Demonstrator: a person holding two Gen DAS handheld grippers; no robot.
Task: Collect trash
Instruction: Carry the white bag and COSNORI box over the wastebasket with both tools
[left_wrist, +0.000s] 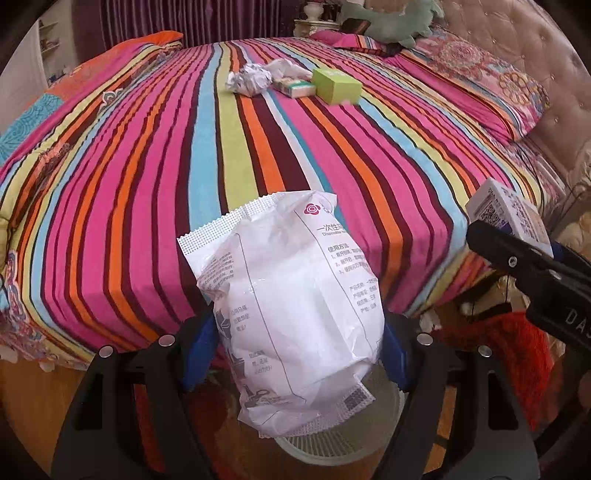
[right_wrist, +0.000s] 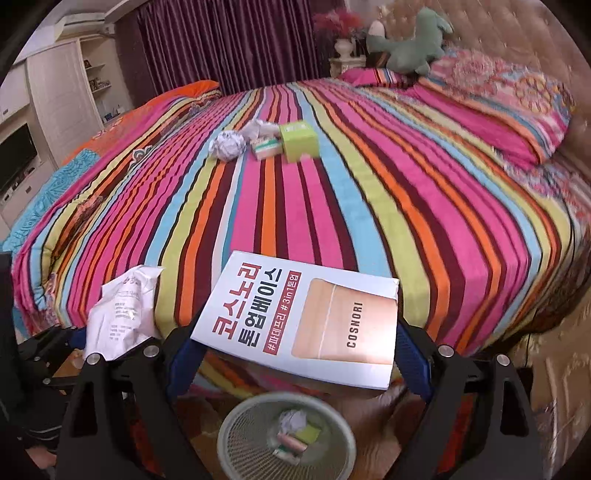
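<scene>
Left tongs (left_wrist: 295, 354) clamp one white packet (left_wrist: 291, 314); right tongs (right_wrist: 295, 354) clamp one box (right_wrist: 306, 317); one bin (right_wrist: 236, 435) below

On the bed (right_wrist: 332, 206), a paper ball (right_wrist: 228, 144), small pack (right_wrist: 266, 149) and box (right_wrist: 298, 139) cluster at 11 o'clock; a wastebasket (right_wrist: 236, 424) sits at 6.

My left gripper (left_wrist: 295, 350) is matte black plastic, two broad arms with slotted cut-outs, a round silver screw head on each knuckle and blue pads (left_wrist: 197, 354) lining the fingers. My right gripper (right_wrist: 295, 354) is built the same: black arms, silver screws, ribbed blue pads (right_wrist: 413, 358). From the left camera its black side shows pale lettering, "DAS".
</scene>
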